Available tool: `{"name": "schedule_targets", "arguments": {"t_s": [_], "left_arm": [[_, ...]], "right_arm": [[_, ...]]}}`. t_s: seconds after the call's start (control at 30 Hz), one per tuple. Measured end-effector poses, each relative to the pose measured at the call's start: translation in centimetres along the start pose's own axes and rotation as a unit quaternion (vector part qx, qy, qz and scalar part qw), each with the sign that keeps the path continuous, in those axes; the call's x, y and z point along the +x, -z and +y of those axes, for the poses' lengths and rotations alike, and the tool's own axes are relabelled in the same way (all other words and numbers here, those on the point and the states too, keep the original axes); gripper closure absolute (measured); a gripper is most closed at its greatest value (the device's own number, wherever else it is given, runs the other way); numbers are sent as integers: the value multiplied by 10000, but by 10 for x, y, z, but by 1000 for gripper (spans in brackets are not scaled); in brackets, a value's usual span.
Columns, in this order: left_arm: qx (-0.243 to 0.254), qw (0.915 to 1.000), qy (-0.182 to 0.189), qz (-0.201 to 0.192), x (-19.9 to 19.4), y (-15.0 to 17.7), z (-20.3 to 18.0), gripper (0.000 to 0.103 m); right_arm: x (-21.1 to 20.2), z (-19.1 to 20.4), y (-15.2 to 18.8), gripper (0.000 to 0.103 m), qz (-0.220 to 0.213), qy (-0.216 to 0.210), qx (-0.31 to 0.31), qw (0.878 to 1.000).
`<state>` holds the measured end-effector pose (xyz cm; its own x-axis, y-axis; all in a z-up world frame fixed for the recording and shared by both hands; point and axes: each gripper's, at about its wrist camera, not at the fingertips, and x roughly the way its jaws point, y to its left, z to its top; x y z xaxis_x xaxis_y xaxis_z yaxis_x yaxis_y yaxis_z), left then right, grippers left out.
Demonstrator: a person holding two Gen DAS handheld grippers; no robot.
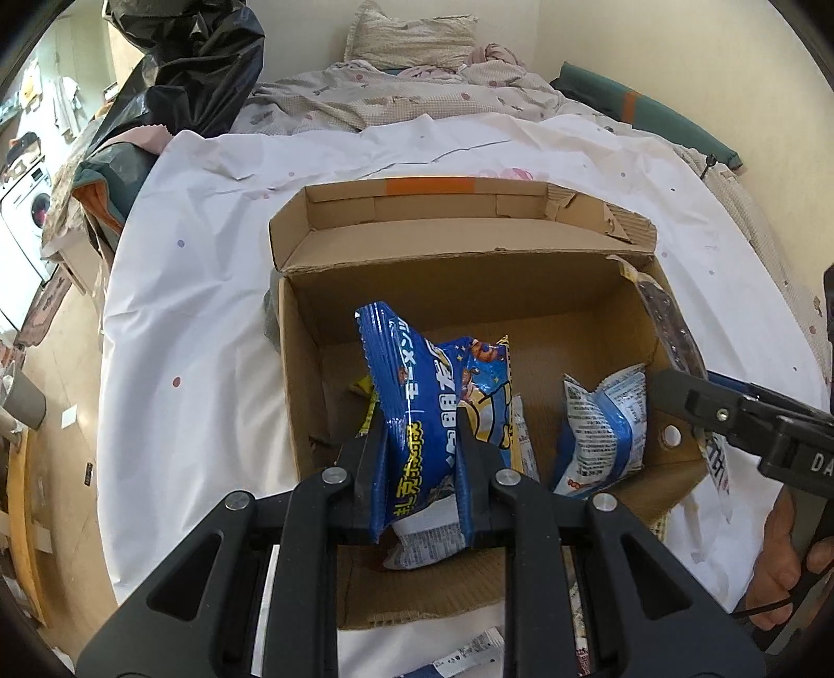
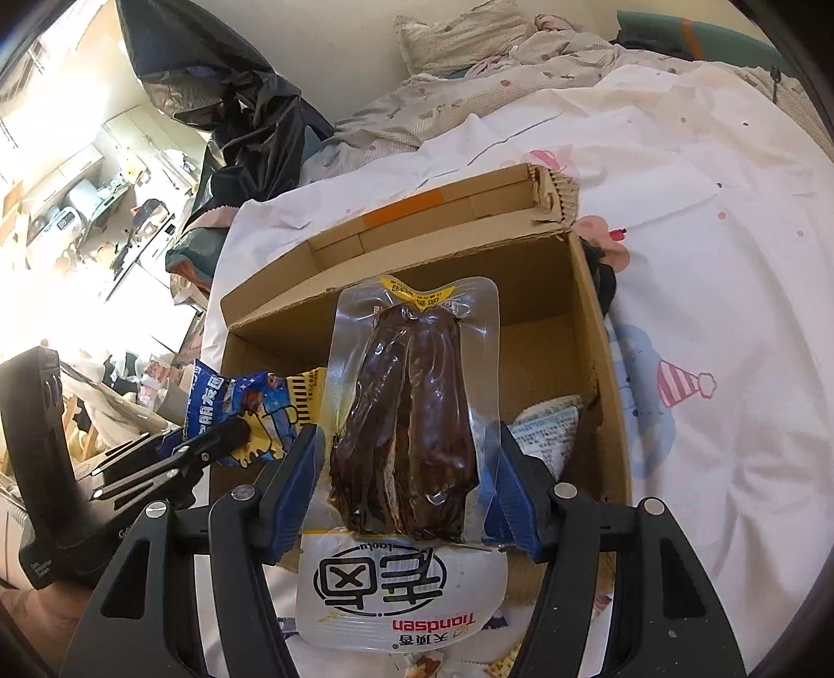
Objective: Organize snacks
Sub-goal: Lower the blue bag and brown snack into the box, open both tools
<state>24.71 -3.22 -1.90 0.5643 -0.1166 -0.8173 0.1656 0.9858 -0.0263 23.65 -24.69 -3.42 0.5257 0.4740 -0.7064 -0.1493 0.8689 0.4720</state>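
- Two tongs are reaching over an open cardboard box (image 1: 469, 281) that is sitting on a bed covered by a white patterned sheet (image 1: 198, 313).
- Left tongs (image 1: 423, 469) are clamping a blue noodle-snack packet (image 1: 417, 417), their black fingers (image 1: 367, 469) pressing its sides; the packet is standing upright over the box's left half, its lower end hanging above the near flap.
- Behind that packet, another blue and yellow pack (image 1: 490, 396) is leaning inside the box.
- Further right, a white and blue sachet (image 1: 604, 433) is standing on the box floor near the right wall.
- Right tongs (image 2: 404, 485) are gripping a clear vacuum pack of dark braised meat (image 2: 412, 407), the blue-padded fingers (image 2: 297, 485) pinching its transparent edges on both sides; the pack is hanging over the middle of the box with its white printed label toward the camera.
- In the left wrist view this pack is showing at the box's right wall, with a hand (image 1: 787, 563) on the handle below.
- A black plastic bag (image 2: 234, 83) is lying at the far left of the bed, and a pillow (image 1: 412, 31) is resting at its head.
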Motion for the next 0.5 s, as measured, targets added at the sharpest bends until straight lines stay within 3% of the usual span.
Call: {"name": "schedule_targets", "arguments": {"t_s": [0.5], "left_arm": [[-446, 9986, 14, 283, 17, 1, 21, 83]], "right_arm": [[35, -11, -1, 36, 293, 215, 121, 9993]]}}
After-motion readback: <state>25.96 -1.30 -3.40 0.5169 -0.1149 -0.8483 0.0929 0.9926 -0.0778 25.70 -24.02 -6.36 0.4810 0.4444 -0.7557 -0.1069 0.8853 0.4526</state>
